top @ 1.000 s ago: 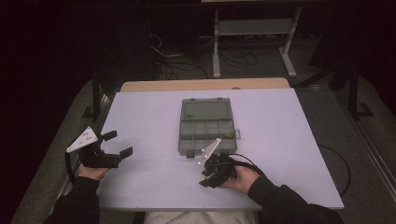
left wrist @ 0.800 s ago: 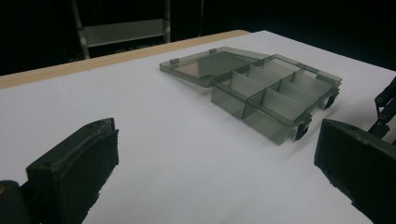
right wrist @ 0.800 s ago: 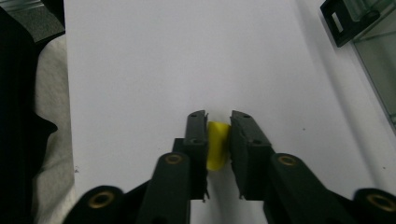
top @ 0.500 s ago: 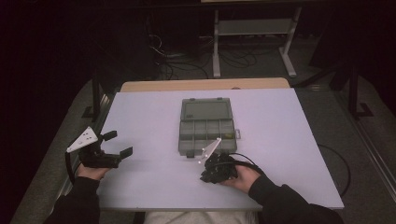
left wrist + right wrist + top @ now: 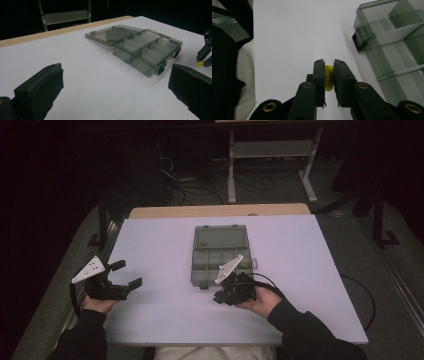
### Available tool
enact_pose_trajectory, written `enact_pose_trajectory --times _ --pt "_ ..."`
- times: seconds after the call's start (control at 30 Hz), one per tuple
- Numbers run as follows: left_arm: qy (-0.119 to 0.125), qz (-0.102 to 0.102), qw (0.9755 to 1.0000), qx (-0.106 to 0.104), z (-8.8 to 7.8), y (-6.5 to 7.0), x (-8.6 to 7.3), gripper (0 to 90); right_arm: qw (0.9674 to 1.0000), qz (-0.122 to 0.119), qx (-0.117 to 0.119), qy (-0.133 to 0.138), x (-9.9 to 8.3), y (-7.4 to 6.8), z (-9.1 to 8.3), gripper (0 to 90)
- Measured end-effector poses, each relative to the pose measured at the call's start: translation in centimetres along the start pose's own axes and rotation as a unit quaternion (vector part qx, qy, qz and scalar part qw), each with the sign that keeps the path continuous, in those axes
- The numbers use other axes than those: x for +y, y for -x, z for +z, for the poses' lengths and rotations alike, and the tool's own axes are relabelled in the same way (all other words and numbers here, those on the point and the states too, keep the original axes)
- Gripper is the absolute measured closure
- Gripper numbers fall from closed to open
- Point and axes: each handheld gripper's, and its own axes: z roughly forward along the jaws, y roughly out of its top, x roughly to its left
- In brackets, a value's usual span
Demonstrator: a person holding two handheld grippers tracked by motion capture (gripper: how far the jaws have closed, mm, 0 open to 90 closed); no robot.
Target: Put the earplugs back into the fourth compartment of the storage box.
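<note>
Plenty of open room here: we've got bare white table (image 5: 150,240) all along the left and again on the far right side. The one real obstacle is the clear compartment box (image 5: 220,256) sitting mid-table with its lid laid flat toward the far edge. Our right gripper (image 5: 226,295), pinching a small yellow piece (image 5: 328,78), sits just beside the box's near corner, so that gap's tight.

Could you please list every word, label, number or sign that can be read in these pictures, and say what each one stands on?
There is no readable text in these pictures.
The grey plate on the left gripper bears a few dark dots, too small to read as marks or holes.
The organizer box, the white table and the small yellow piece held in the right gripper carry no visible lettering.
</note>
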Motion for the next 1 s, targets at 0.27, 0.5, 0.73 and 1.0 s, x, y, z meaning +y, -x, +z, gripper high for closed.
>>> enact_pose_trajectory --times 0.27,0.5,0.73,1.0 --pt "-0.002 -0.001 1.0 -0.001 0.0 0.0 0.0 0.0 0.9998 0.001 -0.011 0.015 0.9 1.1 -1.4 78.6" --pt "-0.002 0.0 1.0 -0.001 0.0 0.0 0.0 0.0 0.9994 0.004 -0.021 0.028 1.7 2.2 -3.1 78.6" --pt "-0.001 -0.001 1.0 0.001 0.0 -0.1 0.0 0.0 0.999 0.015 -0.027 0.033 2.3 3.7 -4.5 78.6" --pt "-0.001 -0.001 1.0 0.0 0.0 -0.1 0.0 0.0 0.998 0.025 -0.045 0.035 2.7 5.3 -5.9 78.6"
